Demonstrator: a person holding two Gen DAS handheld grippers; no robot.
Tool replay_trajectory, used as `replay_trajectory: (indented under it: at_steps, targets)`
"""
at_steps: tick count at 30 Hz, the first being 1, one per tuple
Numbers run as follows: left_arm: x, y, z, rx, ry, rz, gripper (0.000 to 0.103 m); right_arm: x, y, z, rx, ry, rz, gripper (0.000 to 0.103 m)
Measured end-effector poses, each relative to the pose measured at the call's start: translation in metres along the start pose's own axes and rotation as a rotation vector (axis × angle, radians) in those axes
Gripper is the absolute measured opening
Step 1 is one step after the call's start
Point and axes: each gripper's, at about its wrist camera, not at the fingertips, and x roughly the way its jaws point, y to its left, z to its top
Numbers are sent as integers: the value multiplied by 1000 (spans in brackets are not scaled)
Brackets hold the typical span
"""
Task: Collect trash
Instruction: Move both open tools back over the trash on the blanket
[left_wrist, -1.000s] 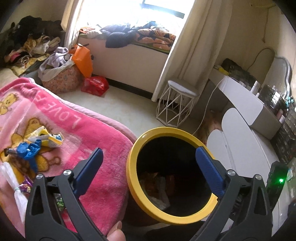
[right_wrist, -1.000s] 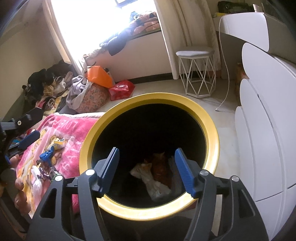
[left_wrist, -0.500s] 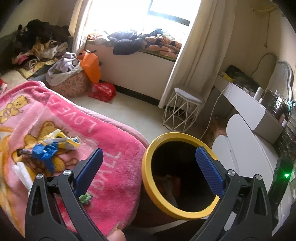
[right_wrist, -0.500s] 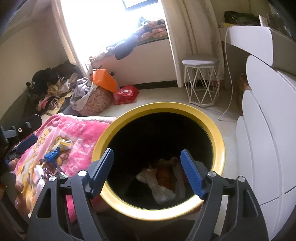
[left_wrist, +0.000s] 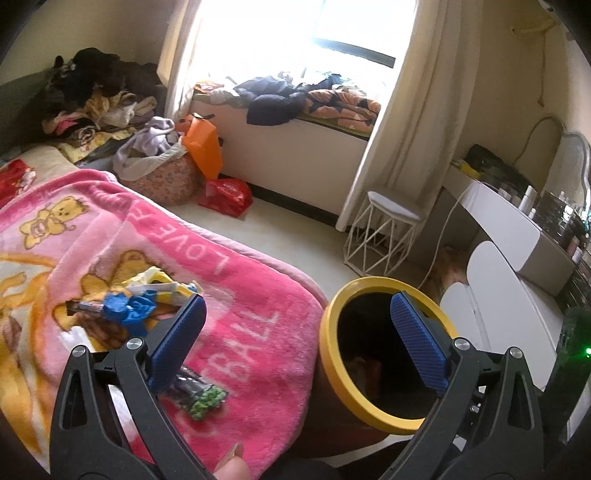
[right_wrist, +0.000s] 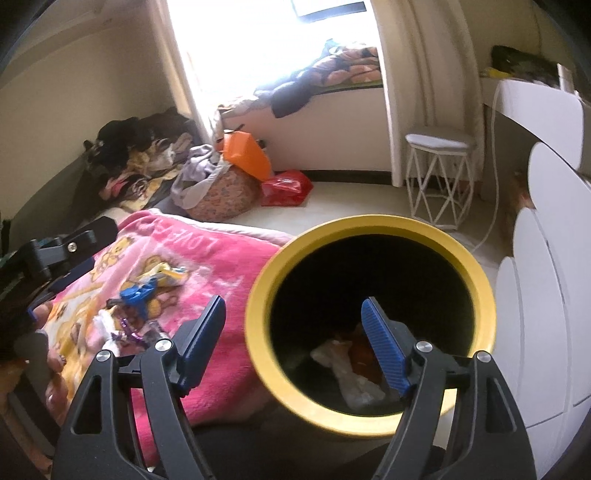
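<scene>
A yellow-rimmed trash bin (left_wrist: 334, 365) (right_wrist: 258, 350) stands beside the bed and holds crumpled wrappers (right_wrist: 354, 373). On the pink blanket (left_wrist: 258, 295) (right_wrist: 229, 258) lie a blue scrap (left_wrist: 125, 308) (right_wrist: 138, 293), a yellow-white wrapper (left_wrist: 159, 282) (right_wrist: 168, 273) and a green-tipped wrapper (left_wrist: 207, 398). My left gripper (left_wrist: 295, 328) is open and empty, between blanket and bin. My right gripper (right_wrist: 293, 332) is open and empty over the bin's left rim. The left gripper also shows at the left edge of the right wrist view (right_wrist: 70, 247).
A white wire stool (left_wrist: 384, 236) (right_wrist: 439, 177), a red bag (left_wrist: 225, 195), an orange bag (left_wrist: 201, 147) and a laundry basket (left_wrist: 162, 173) stand on the floor. White rounded drawers (right_wrist: 546, 295) are at the right. Clothes are piled at the back left.
Both grippers have swung left, away from over the bin toward the blanket. The bin now sits more to the right in both views. Both stay open and empty.
</scene>
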Motion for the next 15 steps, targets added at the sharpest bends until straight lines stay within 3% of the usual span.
replay_trajectory:
  at_steps: [15]
  targets:
    - [-15, 41, 1, -64, -31, 72, 92, 7, 44, 1, -109, 17, 69, 73]
